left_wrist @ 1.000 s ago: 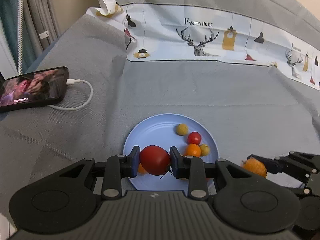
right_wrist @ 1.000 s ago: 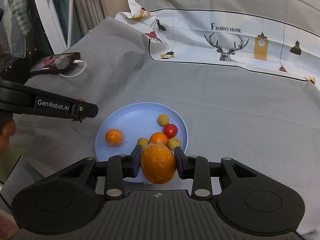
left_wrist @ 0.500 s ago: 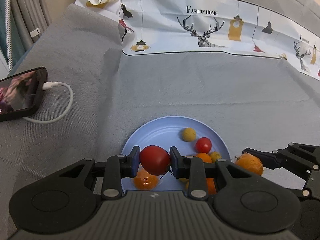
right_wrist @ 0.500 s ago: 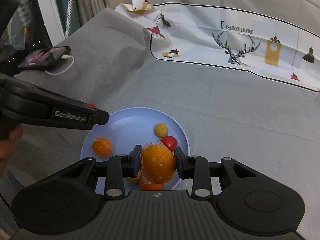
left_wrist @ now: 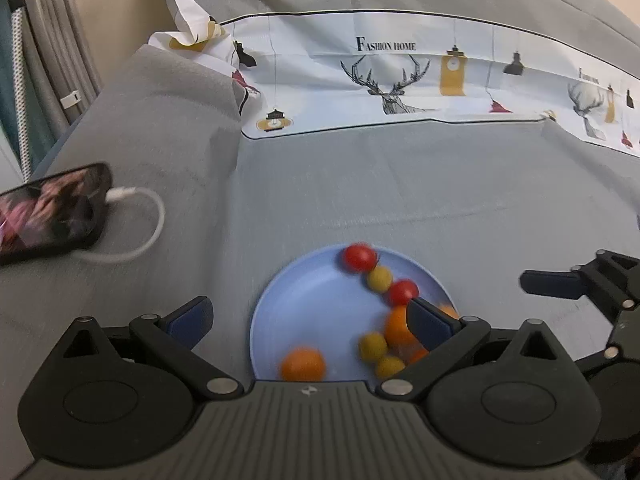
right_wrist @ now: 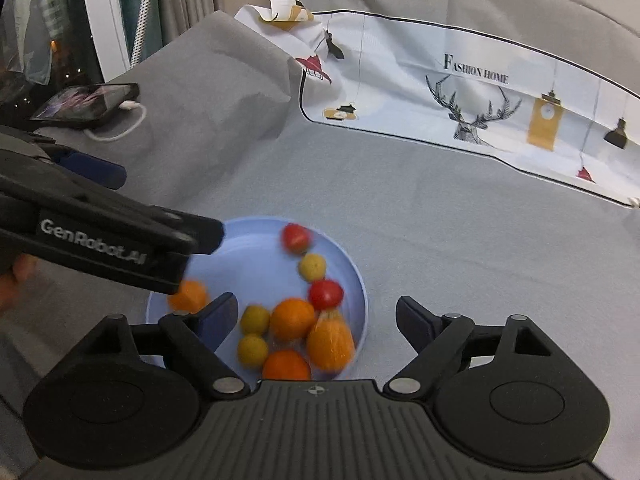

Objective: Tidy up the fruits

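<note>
A light blue plate (left_wrist: 304, 308) (right_wrist: 248, 256) lies on the grey cloth and holds several small fruits. A red tomato (left_wrist: 359, 257) (right_wrist: 295, 237) is at the plate's far rim, blurred. A wrapped orange (right_wrist: 330, 339) lies at the plate's near right edge, blurred. Other oranges (right_wrist: 291, 318), yellow fruits (right_wrist: 312, 266) and a second red tomato (right_wrist: 325, 294) lie between them. My left gripper (left_wrist: 308, 316) is open and empty over the plate. My right gripper (right_wrist: 316, 316) is open and empty above the plate's near edge; it also shows in the left wrist view (left_wrist: 560, 284).
A phone (left_wrist: 52, 212) (right_wrist: 88, 104) with a white charging cable (left_wrist: 136, 220) lies to the left on the cloth. A white printed sheet (left_wrist: 420, 80) (right_wrist: 480, 92) with deer drawings lies across the back. Curtains (left_wrist: 48, 40) hang at the far left.
Both grippers have opened. The red tomato left my left gripper and rolled to the plate's far rim. The wrapped orange dropped from my right gripper onto the plate.
</note>
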`<state>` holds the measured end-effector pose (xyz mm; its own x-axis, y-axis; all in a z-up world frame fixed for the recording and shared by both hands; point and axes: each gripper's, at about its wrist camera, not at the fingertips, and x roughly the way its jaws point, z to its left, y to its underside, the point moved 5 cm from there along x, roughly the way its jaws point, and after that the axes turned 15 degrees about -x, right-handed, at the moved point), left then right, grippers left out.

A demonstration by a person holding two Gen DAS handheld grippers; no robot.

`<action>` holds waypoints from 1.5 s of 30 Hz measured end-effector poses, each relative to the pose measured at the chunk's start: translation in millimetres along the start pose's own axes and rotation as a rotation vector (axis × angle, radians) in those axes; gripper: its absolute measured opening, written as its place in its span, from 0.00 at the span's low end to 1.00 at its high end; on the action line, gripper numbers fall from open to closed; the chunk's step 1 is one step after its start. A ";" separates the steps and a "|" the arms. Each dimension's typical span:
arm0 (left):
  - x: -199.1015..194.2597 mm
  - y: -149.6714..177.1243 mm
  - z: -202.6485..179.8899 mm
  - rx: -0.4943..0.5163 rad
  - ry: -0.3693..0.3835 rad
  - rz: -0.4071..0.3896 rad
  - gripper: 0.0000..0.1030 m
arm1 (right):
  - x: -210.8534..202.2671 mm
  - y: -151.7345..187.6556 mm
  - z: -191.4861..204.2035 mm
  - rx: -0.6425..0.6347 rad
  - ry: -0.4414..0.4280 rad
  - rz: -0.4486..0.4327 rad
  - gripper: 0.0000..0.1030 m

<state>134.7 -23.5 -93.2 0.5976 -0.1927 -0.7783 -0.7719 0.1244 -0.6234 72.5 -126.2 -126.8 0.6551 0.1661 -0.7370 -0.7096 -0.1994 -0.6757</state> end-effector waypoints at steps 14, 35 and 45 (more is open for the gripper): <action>-96.3 50.2 11.2 -0.076 -0.024 -0.050 1.00 | -93.5 36.7 28.5 0.060 0.059 -0.026 0.95; -139.7 76.0 6.2 -0.073 -0.069 -0.087 1.00 | -149.2 54.1 41.7 0.050 0.139 -0.104 0.99; -142.2 75.2 6.3 -0.076 -0.085 -0.090 1.00 | -149.7 53.2 43.5 0.042 0.143 -0.106 0.99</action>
<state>-7.0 19.4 -29.9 0.6787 -0.1166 -0.7251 -0.7267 0.0360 -0.6860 -74.7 -119.6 -53.0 0.7546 0.0447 -0.6546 -0.6431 -0.1473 -0.7514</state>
